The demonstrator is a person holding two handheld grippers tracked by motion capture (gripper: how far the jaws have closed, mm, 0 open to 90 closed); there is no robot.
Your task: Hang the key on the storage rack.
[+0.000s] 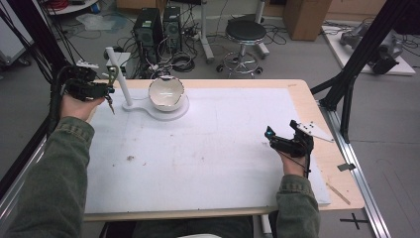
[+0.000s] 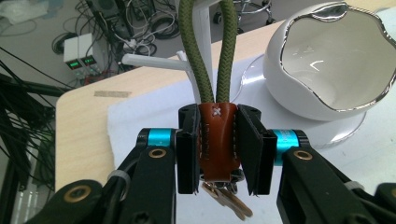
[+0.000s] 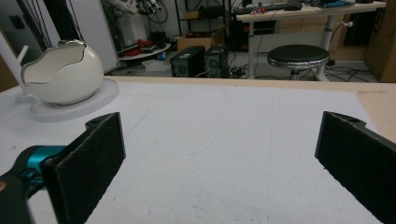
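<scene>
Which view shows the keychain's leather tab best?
The left gripper view: the brown leather tab sits close-up, clamped between the left gripper's jaws. In the high view, the keychain is a small dangling shape with no detail.

Green cord loop (image 2: 205, 51) cut off by top edge; keys (image 2: 229, 200) partly hidden.

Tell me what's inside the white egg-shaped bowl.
The white egg-shaped bowl shows a bare glossy white inner wall in the left gripper view, with nothing against it. Its bottom is hidden behind the jagged silver rim, so something small lying there cannot be ruled out.
</scene>
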